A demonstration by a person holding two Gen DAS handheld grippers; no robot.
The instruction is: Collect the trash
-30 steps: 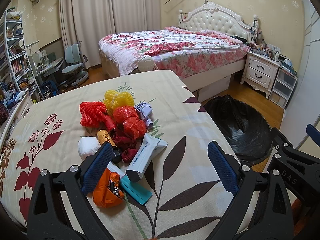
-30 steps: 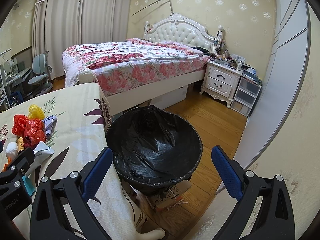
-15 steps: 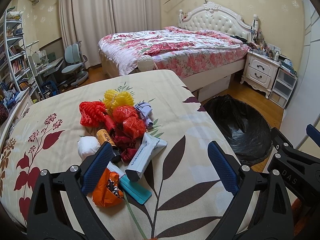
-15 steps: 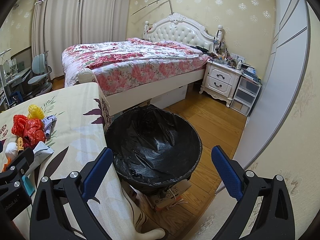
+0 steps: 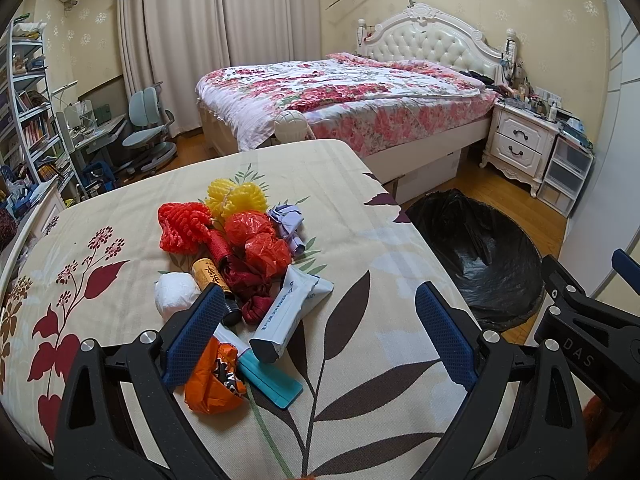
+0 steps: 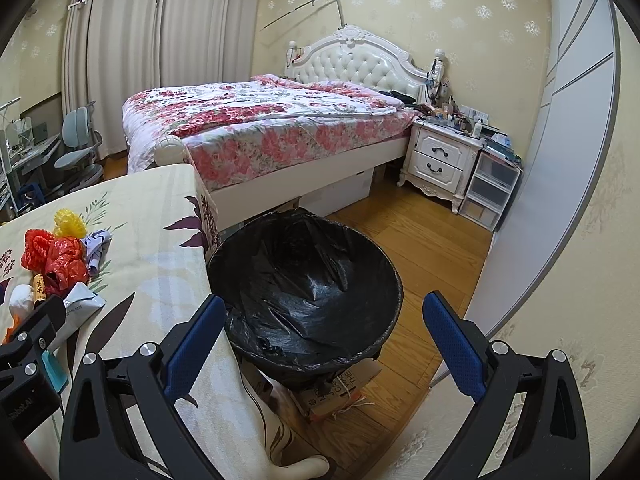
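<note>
Left gripper (image 5: 320, 332): jaws spread wide, nothing between the blue pads (image 5: 196, 334), held level and pointing forward. Right gripper (image 6: 320, 338): jaws equally wide apart, empty, positioned just beside the left unit, facing forward

Room evenly lit, soft daylight filtering through closed curtains (image 5: 180, 40) far left. Shadows faint, diffuse under trash pile (image 5: 240, 276). Mild glare on glossy black bin liner (image 6: 308, 292) and wood floor (image 6: 424, 240). Strong fisheye bending at edges; wardrobe lines (image 6: 580, 80) right curve. Dark vignette in corners. Focus sharp centre, slight softness toward rim.
</note>
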